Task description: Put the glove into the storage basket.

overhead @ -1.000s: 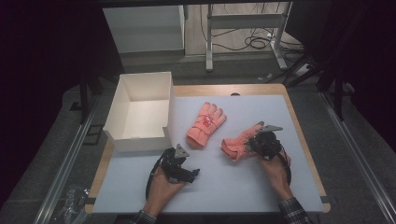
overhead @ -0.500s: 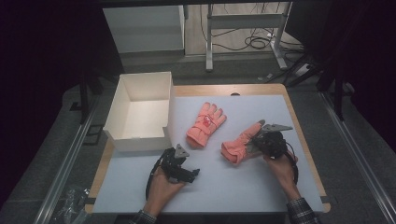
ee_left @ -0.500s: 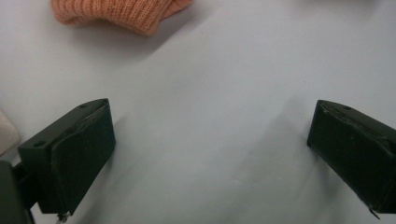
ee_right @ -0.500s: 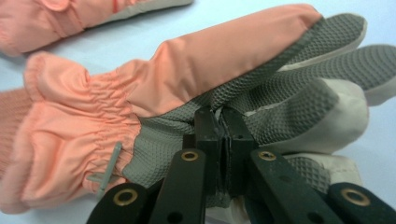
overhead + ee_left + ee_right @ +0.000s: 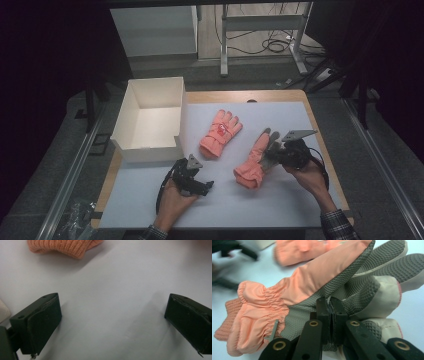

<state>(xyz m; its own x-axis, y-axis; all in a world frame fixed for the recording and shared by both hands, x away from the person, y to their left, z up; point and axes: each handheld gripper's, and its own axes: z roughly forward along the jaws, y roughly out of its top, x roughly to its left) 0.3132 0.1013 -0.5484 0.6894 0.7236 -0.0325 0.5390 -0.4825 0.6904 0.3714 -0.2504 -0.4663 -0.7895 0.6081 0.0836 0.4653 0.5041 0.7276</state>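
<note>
white table: right gripper fingers pinch 1 glove by thin palm fabric, may slip; left gripper fingers apart, empty.

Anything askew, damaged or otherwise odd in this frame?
Nothing damaged or spilled. The right tongs are shut on the grey palm fabric of one orange glove, lifting it askew with its cuff drooping toward the table. The other glove lies flat beside the white box. The left tongs sit open.
</note>
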